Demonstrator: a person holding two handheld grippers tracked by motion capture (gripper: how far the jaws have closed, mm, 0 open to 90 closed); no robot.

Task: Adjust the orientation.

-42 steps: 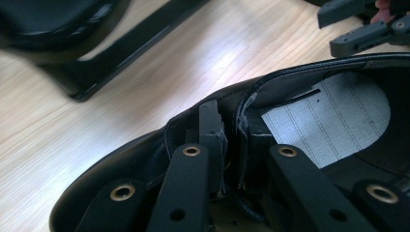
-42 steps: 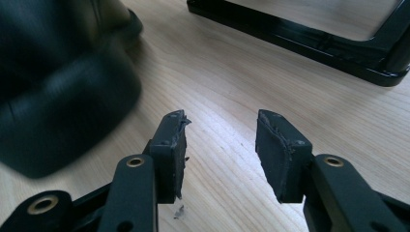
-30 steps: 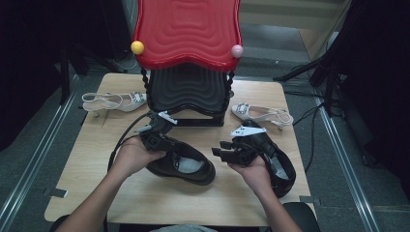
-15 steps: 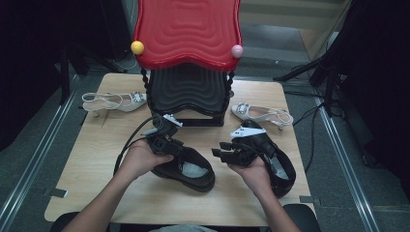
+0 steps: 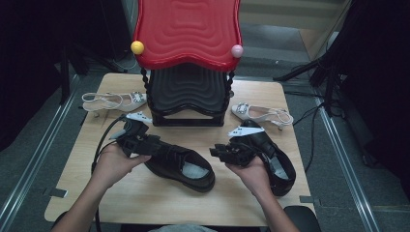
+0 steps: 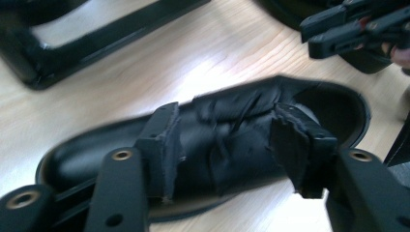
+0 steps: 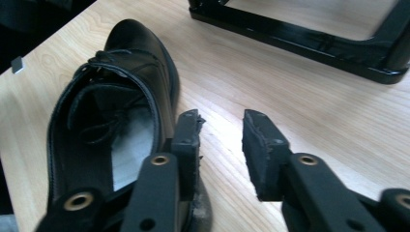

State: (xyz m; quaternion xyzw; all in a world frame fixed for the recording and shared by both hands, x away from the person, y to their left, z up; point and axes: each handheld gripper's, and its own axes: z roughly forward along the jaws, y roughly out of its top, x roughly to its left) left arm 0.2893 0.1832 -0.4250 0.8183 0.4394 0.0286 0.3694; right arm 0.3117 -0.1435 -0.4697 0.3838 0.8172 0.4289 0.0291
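1. The left gripper (image 5: 145, 144) had its jaws spread around the laced top of the black leather lace-up shoe (image 5: 186, 166), mid-tabletop (image 5: 145, 203).
2. The right gripper (image 5: 225, 152) hovered with jaws apart, empty, bare wood between it and that shoe's heel.

High view: fixed camera above the person's edge of the desk (image 5: 145, 198), facing forward and down, far enough to take in the whole desktop and the red-topped stand (image 5: 187, 34) at its far side. Left gripper view: camera riding on the left gripper (image 6: 232, 159), looking along its jaws from very close, down across the laced top of a black shoe (image 6: 227, 130). Right gripper view: camera on the right gripper (image 7: 220, 140), close above the desk, facing the stand's black base frame (image 7: 309, 41). All three views share the same black shoe, the light wood surface and the black base frame.
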